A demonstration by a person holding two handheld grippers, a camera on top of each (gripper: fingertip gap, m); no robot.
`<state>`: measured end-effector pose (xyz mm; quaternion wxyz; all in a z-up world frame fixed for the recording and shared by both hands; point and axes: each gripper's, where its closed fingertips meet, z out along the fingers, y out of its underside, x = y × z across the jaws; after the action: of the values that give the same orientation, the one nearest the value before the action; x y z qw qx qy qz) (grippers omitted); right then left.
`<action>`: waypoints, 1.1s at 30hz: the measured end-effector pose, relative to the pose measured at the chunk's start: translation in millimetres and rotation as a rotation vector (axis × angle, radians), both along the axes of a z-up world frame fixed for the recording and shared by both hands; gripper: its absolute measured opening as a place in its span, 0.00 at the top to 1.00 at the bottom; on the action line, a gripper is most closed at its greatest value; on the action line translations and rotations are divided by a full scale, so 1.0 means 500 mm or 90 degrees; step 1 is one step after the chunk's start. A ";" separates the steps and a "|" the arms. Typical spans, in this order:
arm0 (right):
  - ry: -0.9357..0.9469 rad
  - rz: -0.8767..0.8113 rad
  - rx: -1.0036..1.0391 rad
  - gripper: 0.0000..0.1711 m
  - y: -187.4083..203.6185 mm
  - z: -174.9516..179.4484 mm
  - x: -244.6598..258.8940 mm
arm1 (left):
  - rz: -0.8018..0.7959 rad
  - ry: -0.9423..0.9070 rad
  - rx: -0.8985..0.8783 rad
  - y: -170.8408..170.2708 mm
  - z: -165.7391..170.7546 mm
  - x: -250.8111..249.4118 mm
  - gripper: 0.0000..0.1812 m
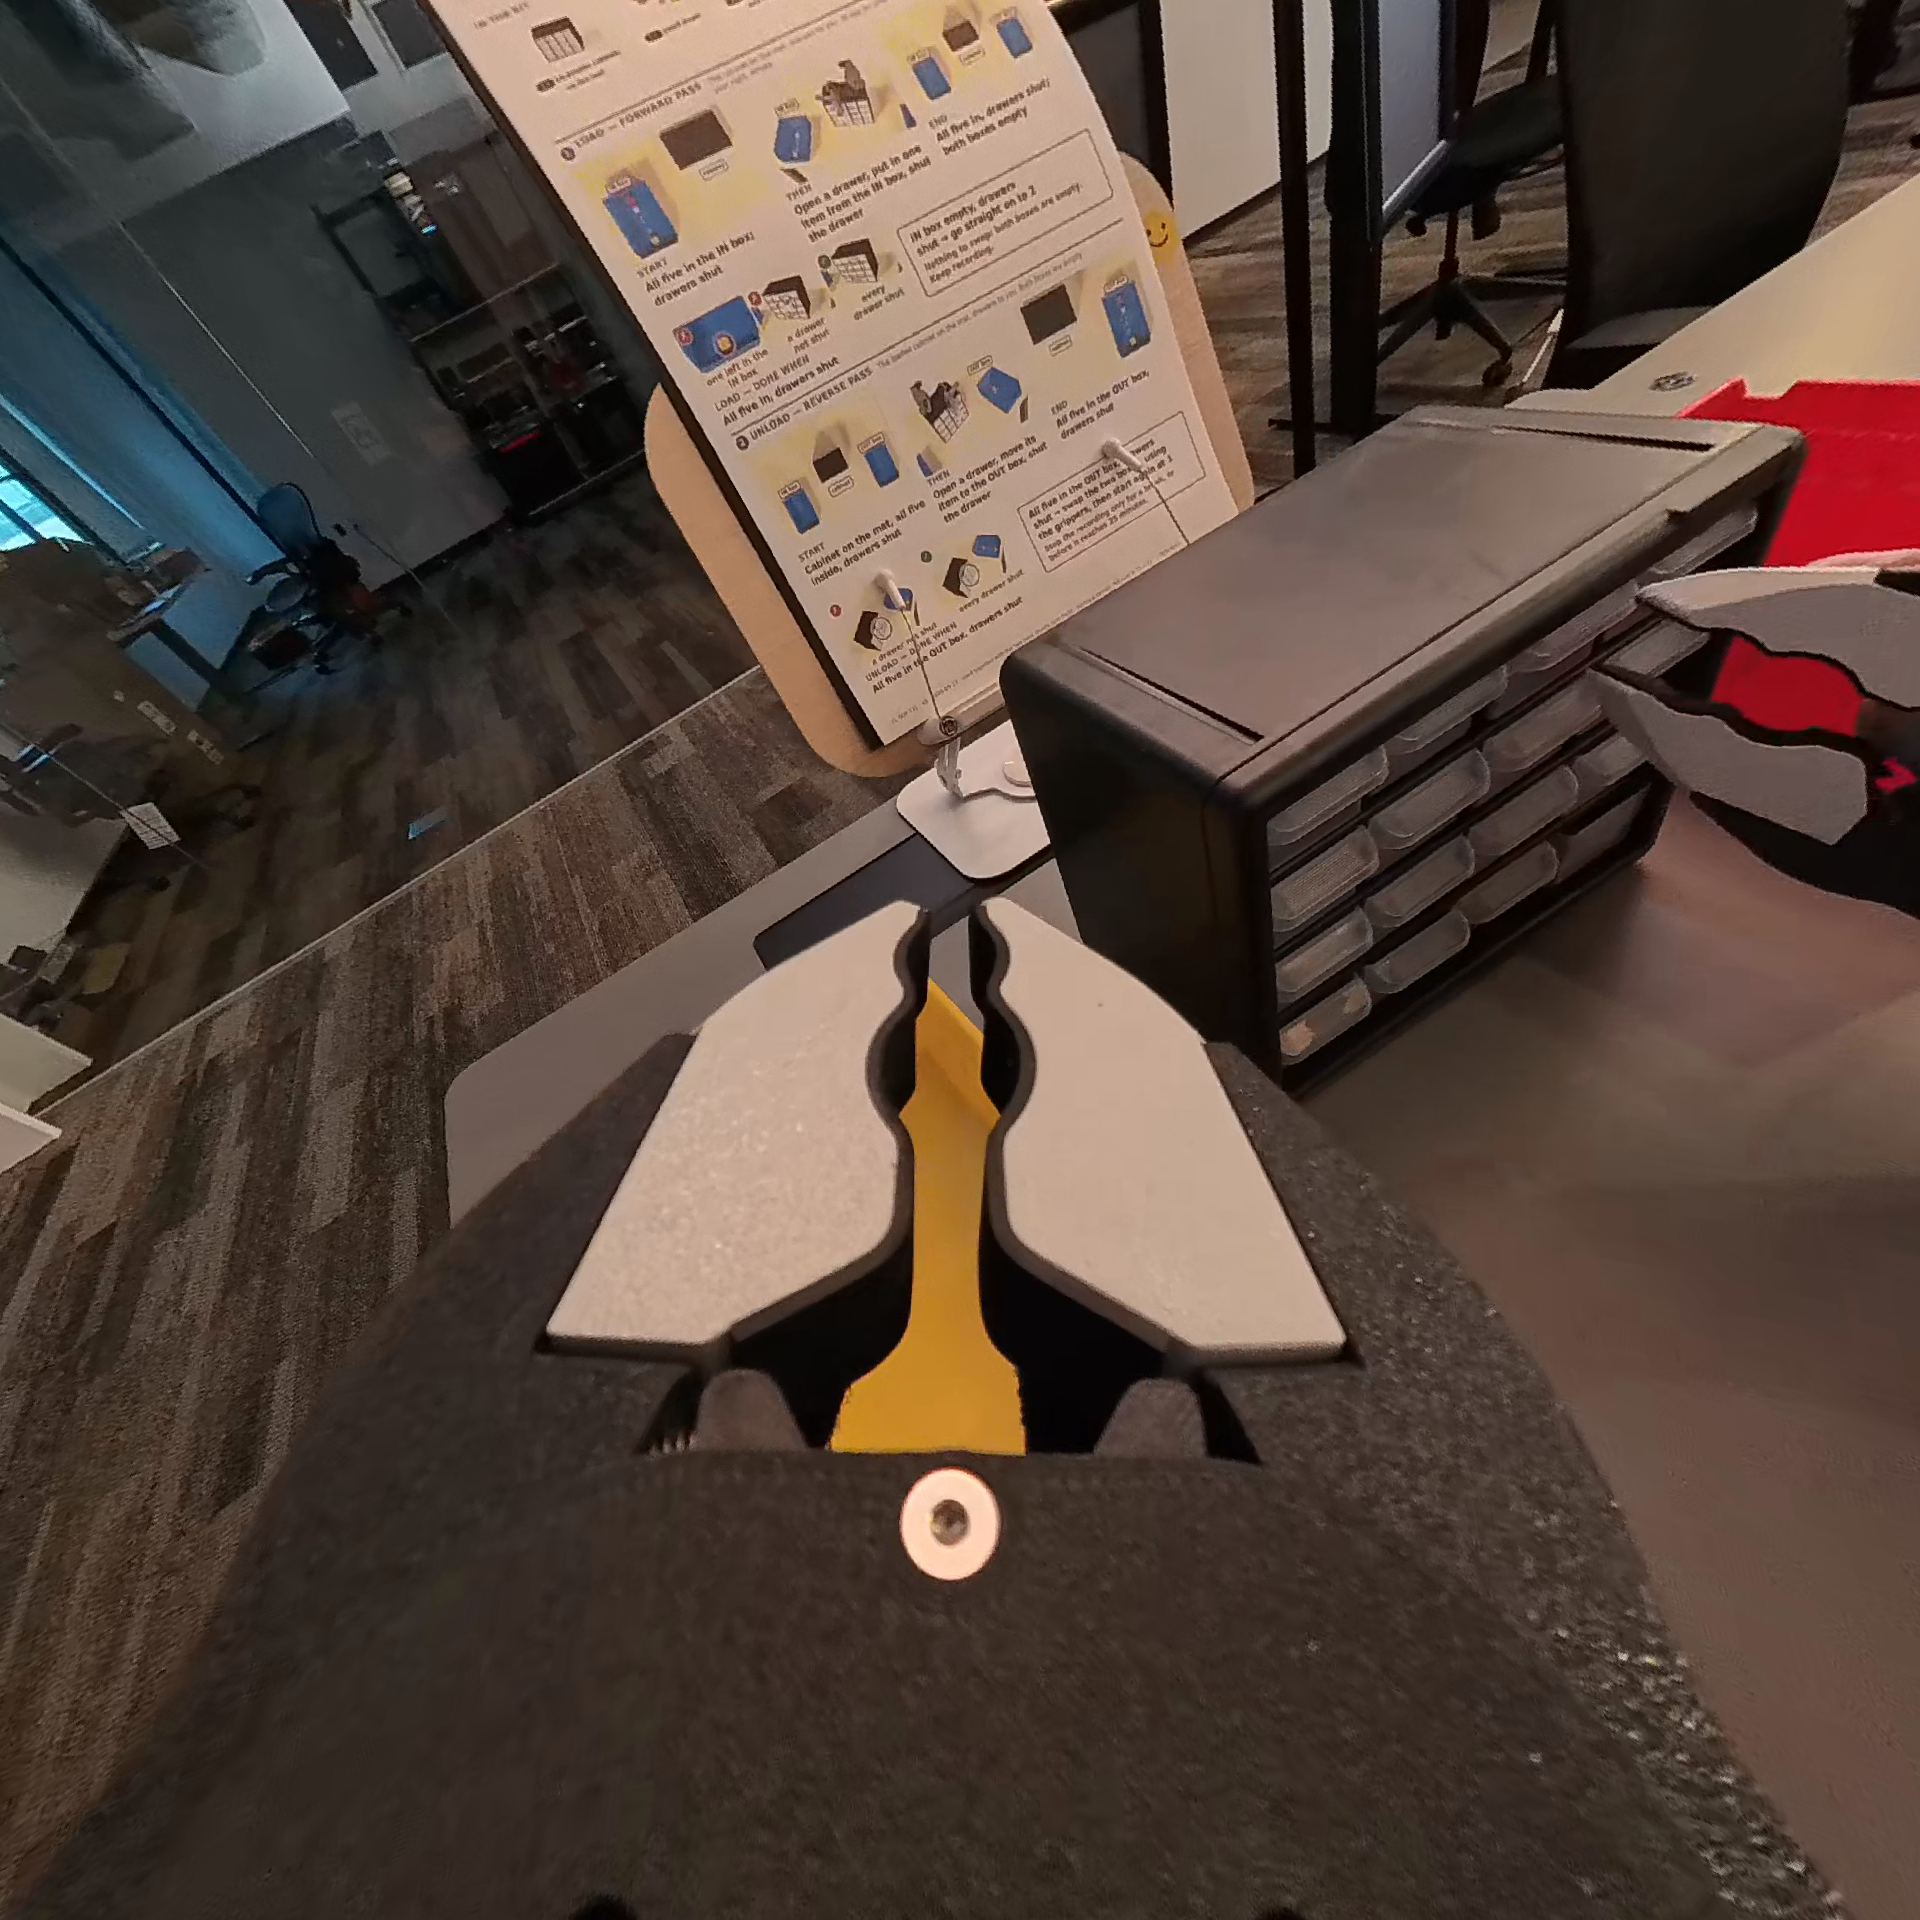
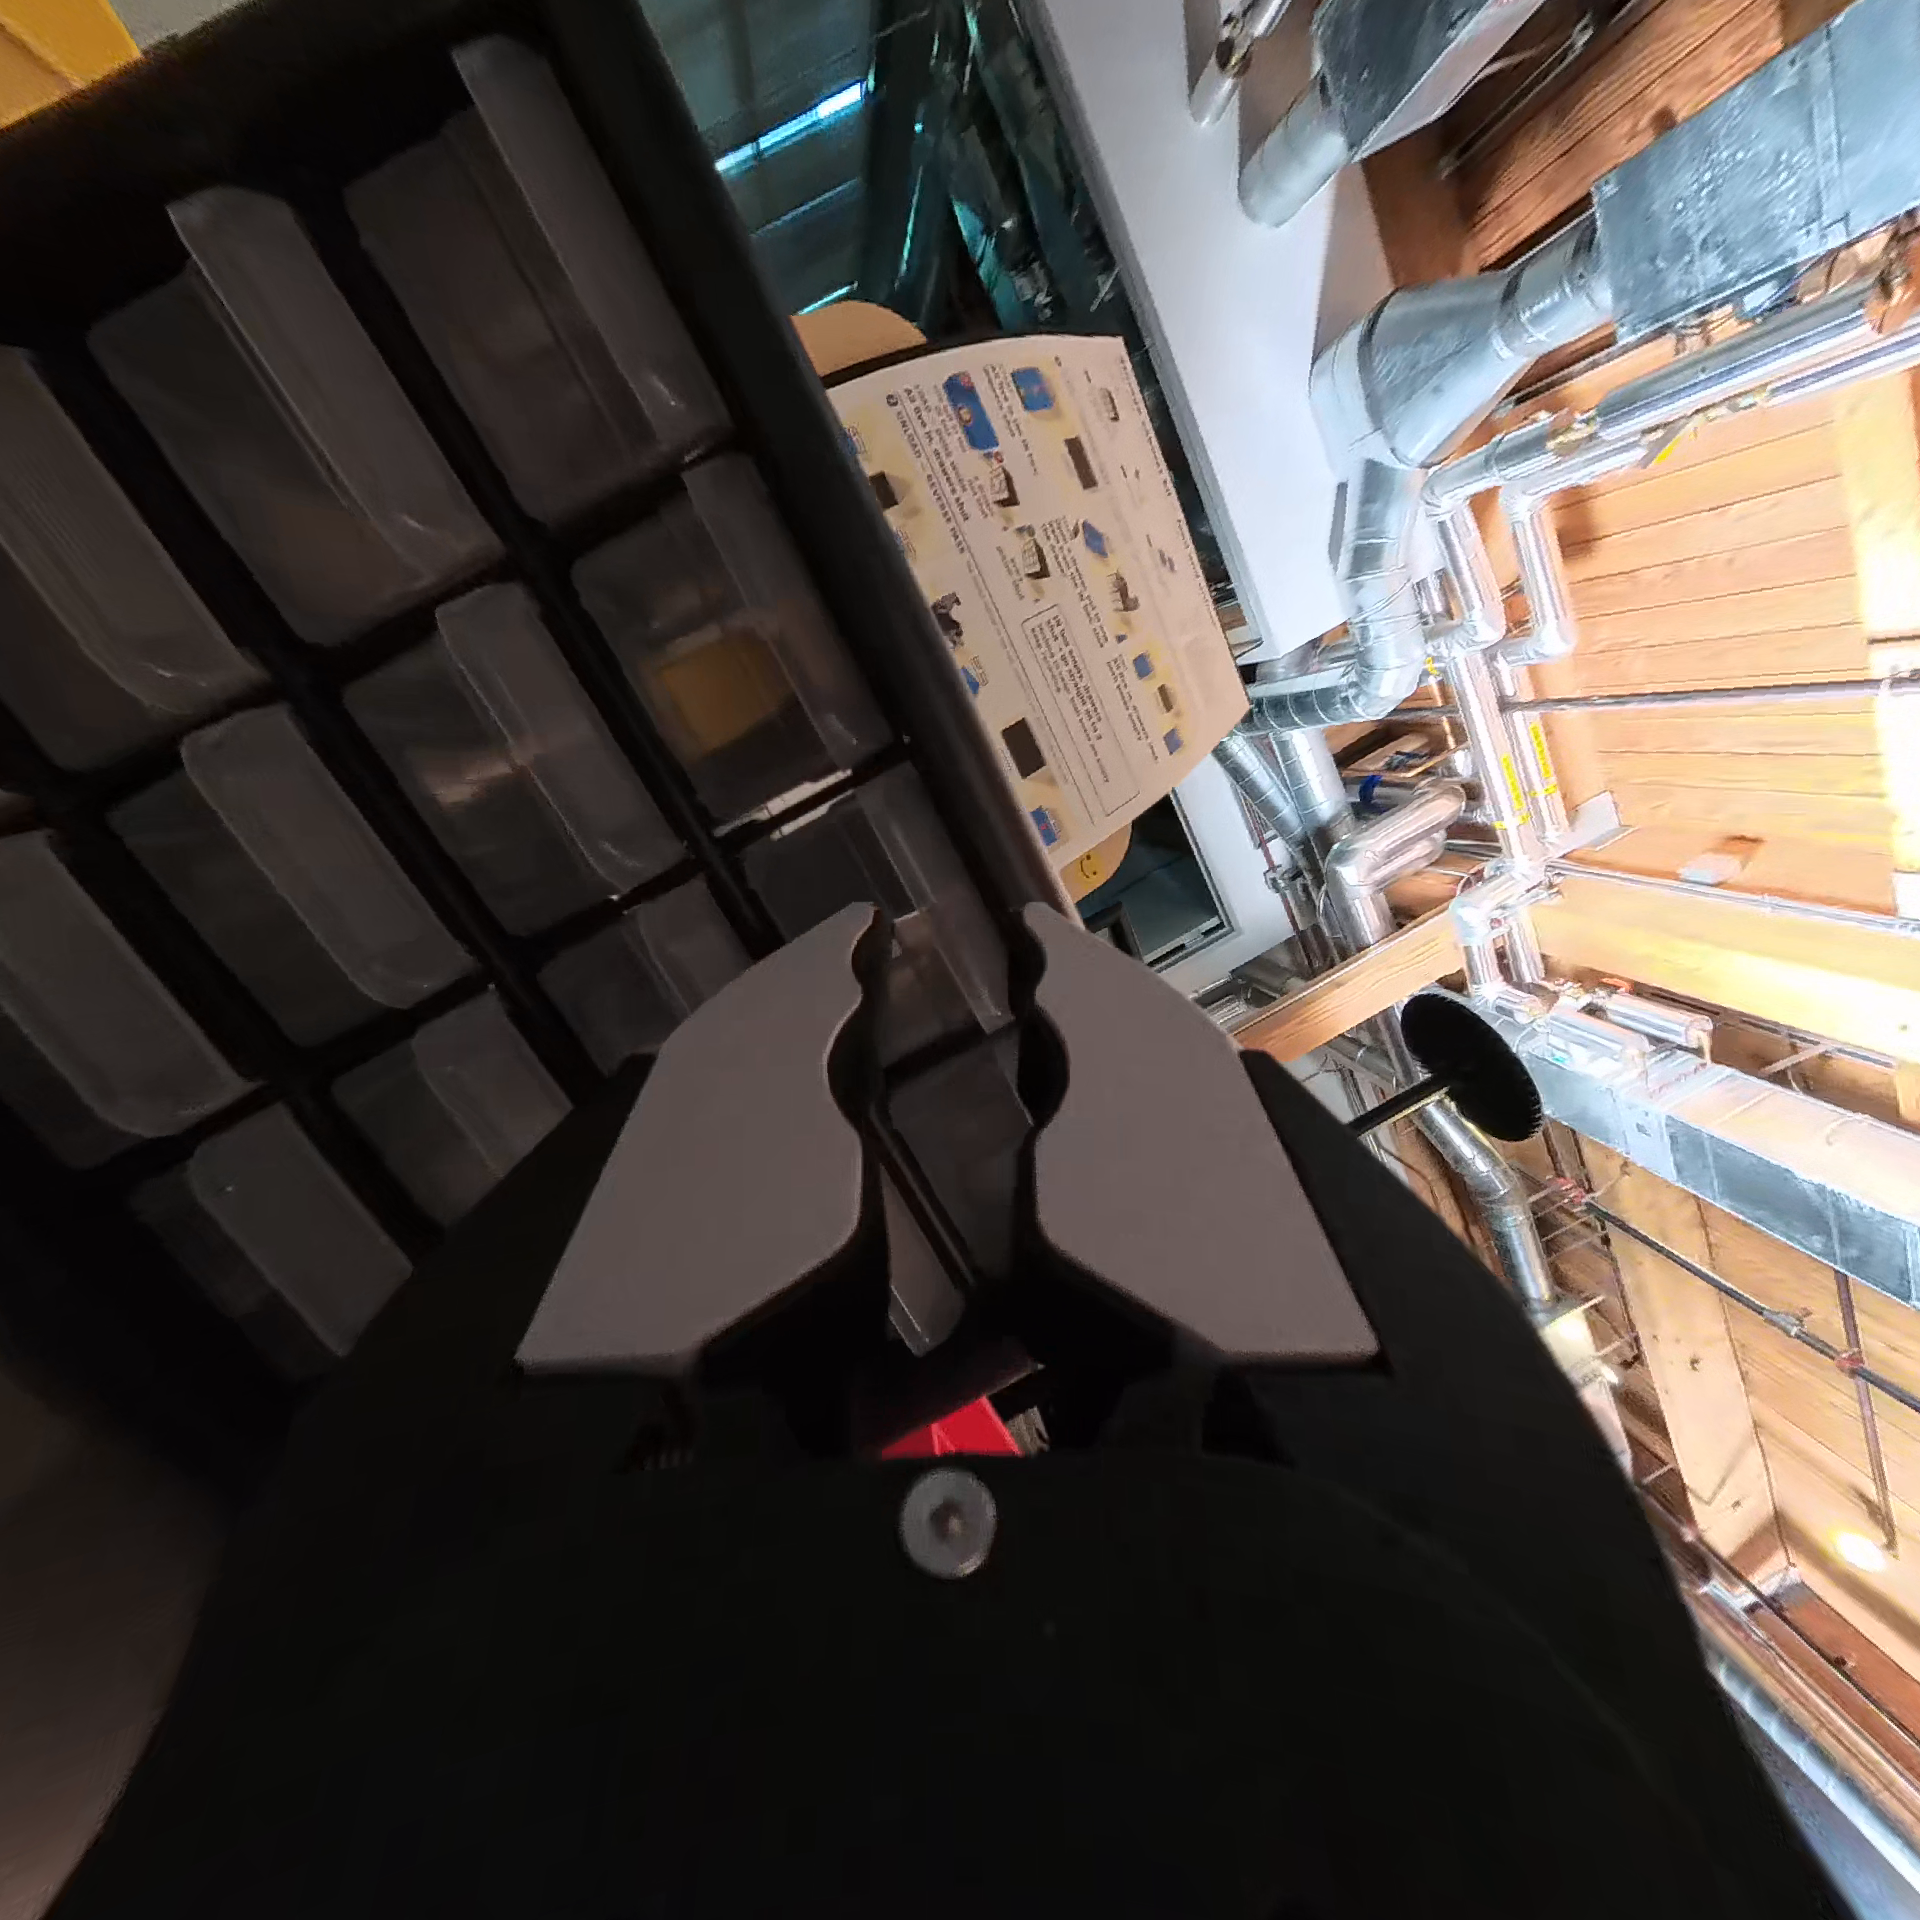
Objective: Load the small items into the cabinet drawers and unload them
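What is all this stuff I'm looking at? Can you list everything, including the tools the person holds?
Drawer cabinet: one, black frame with clear drawers, on the table, all drawers look shut.
Yellow item: one, dimly seen inside a shut drawer.
Instruction board: one, white sheet on a tan panel, standing behind the cabinet.
Red box: one, beyond the cabinet, partly hidden.
Yellow box: one, under the left gripper, mostly hidden.
Table: one, grey.
Office chairs: some, dark, in the background.
Left gripper: grey fingers, slightly apart, empty, away from the cabinet.
Right gripper: grey fingers, open, at the cabinet's drawers.
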<state>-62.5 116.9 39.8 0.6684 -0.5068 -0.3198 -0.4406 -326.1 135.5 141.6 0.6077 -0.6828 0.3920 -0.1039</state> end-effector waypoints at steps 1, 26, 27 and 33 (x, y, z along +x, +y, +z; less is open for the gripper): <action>0.005 0.003 0.000 0.87 0.001 -0.001 -0.002 | 0.000 0.003 0.000 0.000 -0.001 0.002 0.96; -0.046 -0.019 -0.074 0.89 0.015 -0.099 0.005 | -0.009 -0.013 0.003 -0.001 0.005 -0.010 0.96; -0.056 -0.023 -0.073 0.89 0.018 -0.100 0.006 | -0.010 -0.014 0.004 -0.001 0.005 -0.010 0.96; -0.104 -0.045 -0.049 0.88 0.031 -0.104 0.008 | -0.009 -0.012 -0.003 0.003 0.002 -0.009 0.96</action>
<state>-58.7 132.4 -12.3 0.6039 -0.5054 -0.3719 -0.4915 -330.7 136.9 142.4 0.6091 -0.6804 0.3906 -0.1158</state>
